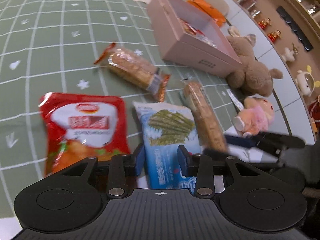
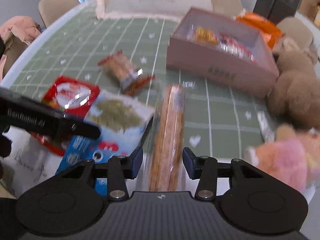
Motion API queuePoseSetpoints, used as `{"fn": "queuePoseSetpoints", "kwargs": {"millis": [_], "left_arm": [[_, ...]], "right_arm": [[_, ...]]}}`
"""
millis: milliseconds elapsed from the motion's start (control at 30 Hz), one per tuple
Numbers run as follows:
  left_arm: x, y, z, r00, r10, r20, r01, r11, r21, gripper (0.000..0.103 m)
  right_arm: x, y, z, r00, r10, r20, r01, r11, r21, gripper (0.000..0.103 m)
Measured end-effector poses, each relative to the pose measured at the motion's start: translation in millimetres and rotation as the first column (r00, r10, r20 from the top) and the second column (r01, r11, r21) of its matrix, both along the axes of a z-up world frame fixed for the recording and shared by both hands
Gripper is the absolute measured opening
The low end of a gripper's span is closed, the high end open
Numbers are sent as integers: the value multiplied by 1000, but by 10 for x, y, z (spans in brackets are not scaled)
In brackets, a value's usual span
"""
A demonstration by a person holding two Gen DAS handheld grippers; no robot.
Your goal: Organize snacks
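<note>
Red bag [image 1: 84, 128]: lies flat on the green mat [image 1: 50, 40] at the lower left of the left wrist view. No gripper touches it, so I judge it waits for a later turn.

Left gripper [image 1: 161, 160]: it hangs over the blue bag [image 1: 170, 132] at the lower centre. The bag's lower end passes between the blue pads [image 1: 140, 158]. The jaws stand partly apart, and I cannot tell if the pads press on the bag or only frame it.

Short cracker pack [image 1: 134, 70]: lies alone on the mat at the centre, apart from both grippers.

Long cracker pack [image 2: 170, 136]: in the right wrist view it runs up from the bottom centre, along the line of the fingers.

Right gripper [image 2: 163, 164]: its jaws stand on both sides of the long cracker pack, lined up with it, probably to pinch it across its narrow width. A gap shows at each side, so the pads do not grip it now.

Pink box [image 2: 220, 68]: open, at the upper right, with some wrapped snacks already inside. I judge this is where the packs must go.

Plush toys [image 2: 294, 92]: they sit at the right edge beside the box, and could hinder a carry from that side.
</note>
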State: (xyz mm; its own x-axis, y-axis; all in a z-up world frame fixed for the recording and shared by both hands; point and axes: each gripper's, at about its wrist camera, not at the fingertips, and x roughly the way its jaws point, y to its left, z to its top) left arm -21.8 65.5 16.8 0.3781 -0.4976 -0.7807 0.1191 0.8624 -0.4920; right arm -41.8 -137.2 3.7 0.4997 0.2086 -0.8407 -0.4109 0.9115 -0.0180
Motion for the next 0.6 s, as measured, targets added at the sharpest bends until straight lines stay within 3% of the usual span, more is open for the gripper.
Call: {"fn": "queuePoseSetpoints", "kwargs": {"millis": [100,233,300,367,467,600], "left_arm": [[55,-76,0,1000,4,-26,-5,999,-40,40],[0,-117,92,999,-51,-10,50,990,-133,40],[30,-179,29,998,-56,-27,53,992,-117,38],[92,-245,-82,998,-44,-50,41,996,-74,27],[141,-306,-107,998,-36,-45,32,996,-89,20],[137,-364,-61,997,-62,-36,60,996,-65,19]], "right_arm": [[-1,-36,-82,999,2,-36,-1,1000,21,45],[-47,-47,-83,999,23,-23,-22,999,38,45],[-51,-50,-85,999,33,-14,-32,998,45,45],[-61,-40,-90,999,46,-4,-46,998,40,45],[-78,-53,-91,998,59,4,-60,998,35,46],[-98,-76,-92,998,64,11,-65,997,33,46]]}}
